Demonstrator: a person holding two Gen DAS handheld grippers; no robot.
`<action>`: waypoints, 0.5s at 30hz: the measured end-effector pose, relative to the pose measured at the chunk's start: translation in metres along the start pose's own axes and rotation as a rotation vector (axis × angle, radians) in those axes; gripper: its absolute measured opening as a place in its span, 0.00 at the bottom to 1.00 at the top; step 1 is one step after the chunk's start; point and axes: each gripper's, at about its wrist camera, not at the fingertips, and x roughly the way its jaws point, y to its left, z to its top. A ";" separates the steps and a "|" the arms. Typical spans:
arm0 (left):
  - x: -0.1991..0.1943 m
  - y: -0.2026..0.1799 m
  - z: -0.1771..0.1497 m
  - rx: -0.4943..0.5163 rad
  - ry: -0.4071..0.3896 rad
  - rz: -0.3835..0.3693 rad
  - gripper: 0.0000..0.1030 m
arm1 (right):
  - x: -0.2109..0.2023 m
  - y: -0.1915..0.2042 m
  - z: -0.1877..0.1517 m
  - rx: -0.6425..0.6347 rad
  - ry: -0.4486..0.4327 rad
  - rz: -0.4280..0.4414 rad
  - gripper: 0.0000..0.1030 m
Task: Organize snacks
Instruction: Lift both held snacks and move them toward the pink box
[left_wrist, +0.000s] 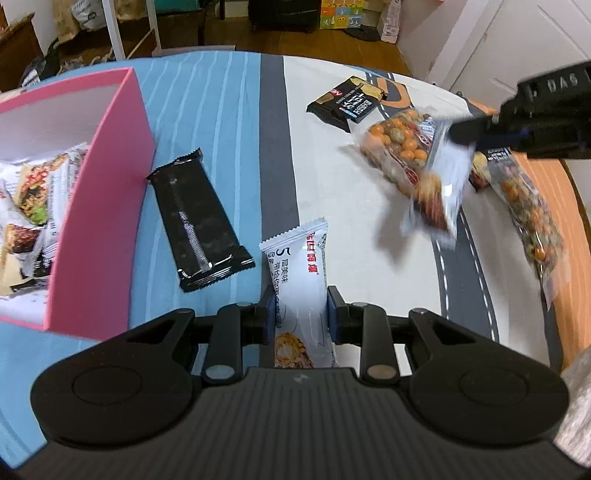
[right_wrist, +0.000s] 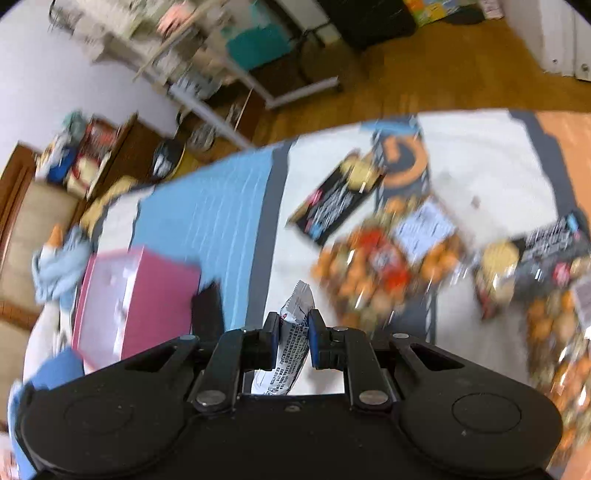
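Observation:
My left gripper (left_wrist: 301, 314) is shut on a white snack bar packet (left_wrist: 299, 280), held above the blue bedspread. A pink box (left_wrist: 107, 192) at the left holds several white snack packets (left_wrist: 33, 199). A black bar wrapper (left_wrist: 199, 218) lies beside the box. My right gripper (right_wrist: 292, 332) is shut on a white snack packet (right_wrist: 291, 347); in the left wrist view it (left_wrist: 458, 131) holds that packet (left_wrist: 439, 184) hanging above the bed at the right. Bags of orange coated nuts (left_wrist: 395, 147) and a black packet (left_wrist: 347, 101) lie beyond.
Another nut bag (left_wrist: 532, 218) and a dark packet lie at the right on the orange part of the bedspread. The bed edge is at the far side, with wooden floor, a white rack (left_wrist: 125, 33) and a door beyond. The right wrist view is motion-blurred.

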 end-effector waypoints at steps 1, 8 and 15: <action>-0.003 -0.001 -0.003 0.006 -0.002 0.004 0.25 | 0.001 0.004 -0.005 -0.011 0.014 0.001 0.19; -0.025 0.001 -0.023 0.008 0.021 -0.011 0.25 | 0.011 0.040 -0.027 -0.117 0.076 -0.044 0.19; -0.055 0.018 -0.047 0.013 0.059 -0.016 0.25 | 0.023 0.076 -0.054 -0.240 0.153 -0.077 0.19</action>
